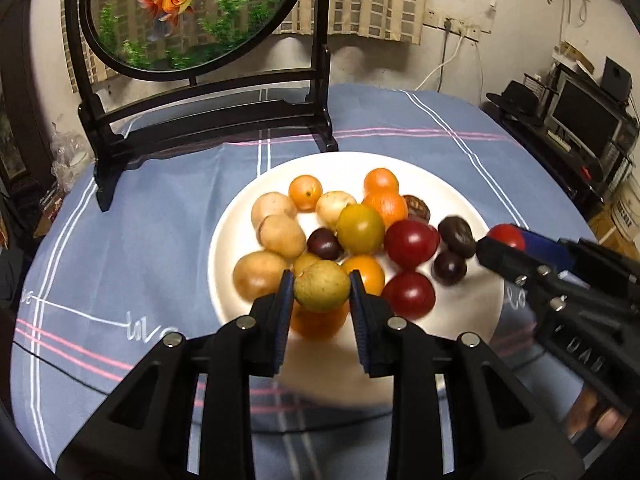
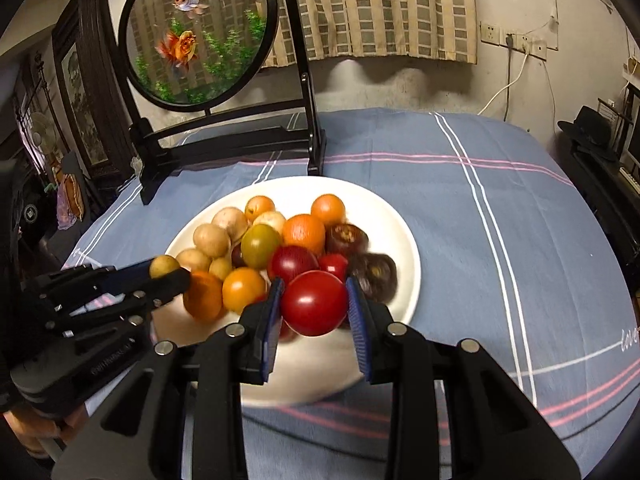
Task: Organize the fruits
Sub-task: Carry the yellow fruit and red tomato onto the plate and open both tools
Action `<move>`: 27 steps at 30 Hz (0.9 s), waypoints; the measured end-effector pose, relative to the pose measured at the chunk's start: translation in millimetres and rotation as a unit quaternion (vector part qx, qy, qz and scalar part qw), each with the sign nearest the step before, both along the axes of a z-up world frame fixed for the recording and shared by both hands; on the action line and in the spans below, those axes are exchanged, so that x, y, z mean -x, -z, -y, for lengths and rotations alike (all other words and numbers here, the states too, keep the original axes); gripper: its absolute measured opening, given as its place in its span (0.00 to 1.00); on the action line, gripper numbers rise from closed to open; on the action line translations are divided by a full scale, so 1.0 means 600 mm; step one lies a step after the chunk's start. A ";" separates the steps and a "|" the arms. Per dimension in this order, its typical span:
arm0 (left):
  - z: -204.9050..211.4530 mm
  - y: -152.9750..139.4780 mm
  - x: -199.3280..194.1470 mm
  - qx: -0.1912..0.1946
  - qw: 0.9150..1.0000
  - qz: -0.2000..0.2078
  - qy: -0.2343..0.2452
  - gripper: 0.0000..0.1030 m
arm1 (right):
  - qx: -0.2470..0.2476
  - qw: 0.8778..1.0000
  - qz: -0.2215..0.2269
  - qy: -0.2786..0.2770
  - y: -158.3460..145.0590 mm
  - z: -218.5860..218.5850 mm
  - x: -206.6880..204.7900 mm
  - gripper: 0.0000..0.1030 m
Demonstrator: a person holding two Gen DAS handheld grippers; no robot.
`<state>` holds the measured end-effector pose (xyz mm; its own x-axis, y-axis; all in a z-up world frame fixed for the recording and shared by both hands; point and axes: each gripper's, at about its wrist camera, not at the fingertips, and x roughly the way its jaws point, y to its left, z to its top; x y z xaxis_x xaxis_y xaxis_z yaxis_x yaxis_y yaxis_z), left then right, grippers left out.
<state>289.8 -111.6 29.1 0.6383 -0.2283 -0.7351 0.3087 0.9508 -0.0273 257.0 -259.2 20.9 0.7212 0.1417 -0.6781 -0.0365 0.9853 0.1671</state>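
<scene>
Left gripper [image 1: 322,294] is clamped on a small yellow-green fruit [image 1: 322,291], blue pads touching both sides, held just above the near rim of the white plate [image 1: 228,240]. Right gripper [image 2: 314,304] is clamped on a red tomato [image 2: 314,303] — same pinch, also over the plate's near edge. From the left wrist view, only the top of that tomato shows past the right gripper's fingers. The plate sits on a blue striped tablecloth [image 2: 500,240], piled with tan, orange, red and dark purple fruit. An orange fruit [image 1: 316,322] is half hidden under the left gripper's load. The plate's near rim is blurred — detail unclear. A goldfish screen [image 1: 192,12] stands behind the plate, top cut off.
</scene>
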 end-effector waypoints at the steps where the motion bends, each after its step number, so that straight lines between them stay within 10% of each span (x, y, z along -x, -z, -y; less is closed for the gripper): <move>1: 0.002 0.000 -0.004 0.000 1.000 0.001 -0.004 0.27 | 0.000 1.000 0.000 0.002 0.000 0.000 -0.006 0.31; 14: 0.006 0.028 -0.078 0.001 0.999 -0.020 -0.049 0.28 | -0.044 0.997 -0.054 0.017 0.028 0.003 -0.092 0.40; 27: -0.008 0.005 -0.054 0.002 0.997 0.002 -0.071 0.81 | -0.046 0.998 -0.011 0.031 -0.003 0.023 -0.039 0.61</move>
